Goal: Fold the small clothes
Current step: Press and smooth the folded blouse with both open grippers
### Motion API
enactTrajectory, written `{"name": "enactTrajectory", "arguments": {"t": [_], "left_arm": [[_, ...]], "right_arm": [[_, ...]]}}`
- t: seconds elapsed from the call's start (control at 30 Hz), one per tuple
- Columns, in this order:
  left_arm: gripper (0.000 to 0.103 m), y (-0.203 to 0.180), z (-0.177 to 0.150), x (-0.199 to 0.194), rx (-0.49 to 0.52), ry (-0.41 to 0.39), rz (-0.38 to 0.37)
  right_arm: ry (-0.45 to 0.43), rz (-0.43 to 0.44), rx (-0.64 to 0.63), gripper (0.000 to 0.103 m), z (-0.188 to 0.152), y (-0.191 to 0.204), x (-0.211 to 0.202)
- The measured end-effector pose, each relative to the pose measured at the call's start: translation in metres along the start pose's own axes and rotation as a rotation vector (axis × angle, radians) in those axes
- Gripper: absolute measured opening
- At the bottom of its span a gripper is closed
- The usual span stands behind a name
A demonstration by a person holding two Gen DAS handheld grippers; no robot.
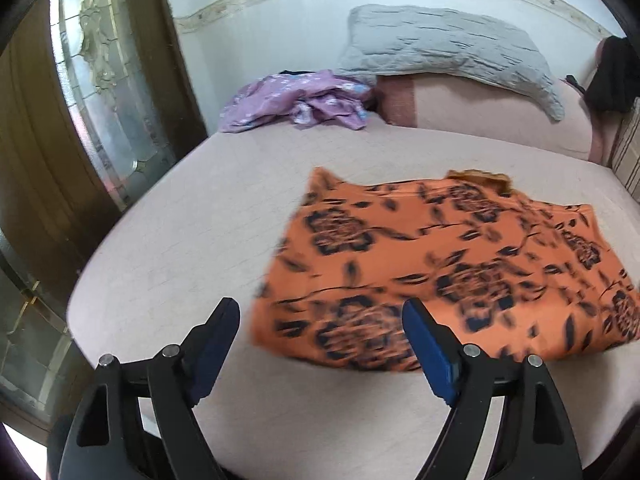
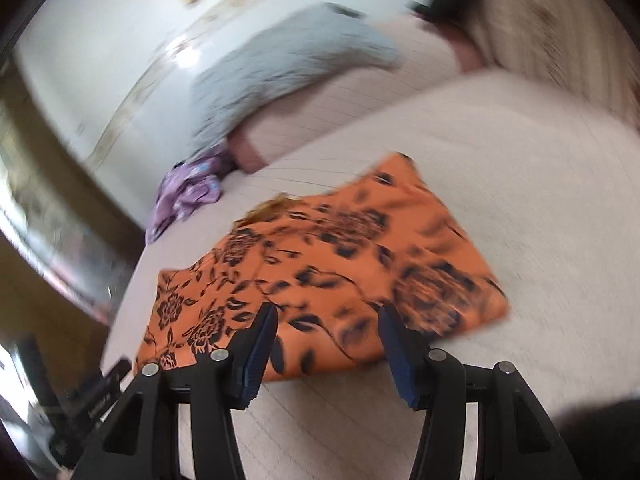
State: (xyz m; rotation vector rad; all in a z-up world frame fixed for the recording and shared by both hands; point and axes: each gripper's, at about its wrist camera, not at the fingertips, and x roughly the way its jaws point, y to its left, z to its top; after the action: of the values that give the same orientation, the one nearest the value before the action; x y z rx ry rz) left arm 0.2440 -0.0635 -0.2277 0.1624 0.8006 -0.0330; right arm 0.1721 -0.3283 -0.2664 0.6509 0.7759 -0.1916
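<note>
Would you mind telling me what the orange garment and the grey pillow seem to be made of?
Orange garment: thin woven fabric, probably light cotton or rayon, matte; it lies flat, dark floral print. Grey pillow: crinkled, quilted-looking cloth cover, matte; fibre unclear.

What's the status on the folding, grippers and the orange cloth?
Left gripper open, empty. Right gripper open, empty. Orange cloth folded on bed. Nothing in the way.

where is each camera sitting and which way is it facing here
Left wrist: on the left claw, looking down across the bed toward the pillow; its open black fingers show, empty.
Right wrist: on the right claw, tilted, facing the same way; its open fingers show above the orange cloth.
Shared: orange cloth, purple cloth, pillow, bed.
</note>
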Motion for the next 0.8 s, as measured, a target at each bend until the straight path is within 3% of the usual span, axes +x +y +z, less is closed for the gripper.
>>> {"name": "enactTrajectory", "arguments": {"t": [0.13, 0.43, 0.53, 0.7, 0.8], "left_arm": [[0.084, -0.033, 0.000, 0.011, -0.011, -0.003, -0.067], [0.084, -0.052, -0.018, 0.062, -0.016, 0.068, -0.098], [0.093, -0.050, -0.020, 0.067, -0.003, 0.055, -0.096], [0.093, -0.045, -0.018, 0.067, 0.021, 0.051, -0.123], [0.093, -0.039, -0.012, 0.061, 0.025, 0.040, -0.122]], "right_arm": [[-0.005, -0.091, -0.111, 0.054, 0.002, 0.016, 0.026], [0.146, -0.145, -0.023, 0.053, -0.006, -0.016, 0.070], [0.140, -0.161, -0.056, 0.053, -0.009, -0.013, 0.070], [0.104, -0.173, -0.070, 0.053, -0.008, -0.006, 0.060], [0.039, -0.131, -0.117, 0.053, -0.006, 0.010, 0.052]]}}
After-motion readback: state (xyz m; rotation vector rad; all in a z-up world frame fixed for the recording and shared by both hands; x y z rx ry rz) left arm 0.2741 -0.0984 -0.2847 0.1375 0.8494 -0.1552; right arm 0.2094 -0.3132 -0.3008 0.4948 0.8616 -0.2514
